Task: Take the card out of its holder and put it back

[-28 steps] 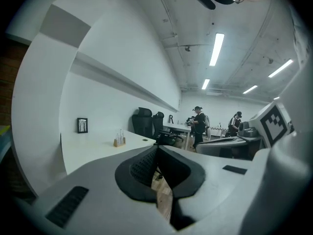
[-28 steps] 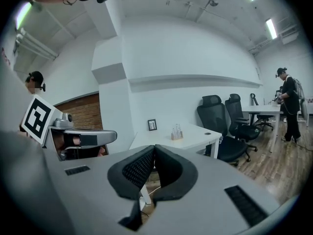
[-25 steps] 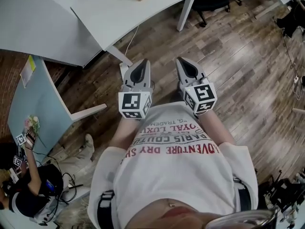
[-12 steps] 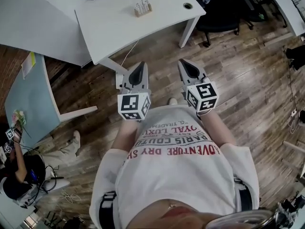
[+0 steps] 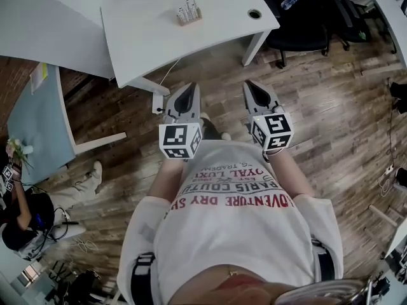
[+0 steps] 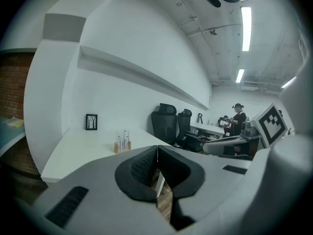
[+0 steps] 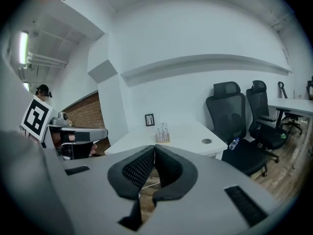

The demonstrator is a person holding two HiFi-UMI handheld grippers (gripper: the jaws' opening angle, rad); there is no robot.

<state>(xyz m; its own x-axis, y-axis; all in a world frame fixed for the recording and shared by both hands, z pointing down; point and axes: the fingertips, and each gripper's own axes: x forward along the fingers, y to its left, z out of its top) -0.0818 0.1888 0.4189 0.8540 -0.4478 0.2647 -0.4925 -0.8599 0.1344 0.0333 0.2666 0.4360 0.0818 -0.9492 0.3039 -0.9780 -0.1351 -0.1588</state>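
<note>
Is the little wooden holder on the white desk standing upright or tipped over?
Upright: the wooden holder sits flat on the white desk, and what it holds sticks straight up.

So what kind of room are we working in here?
Most likely an open office: white desks, black swivel chairs beside them, and a wood-plank floor. A small wooden card holder stands on one desk.

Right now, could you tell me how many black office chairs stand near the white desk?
2 chairs: one right beside the desk, the other just beyond it; more may be hidden.
</note>
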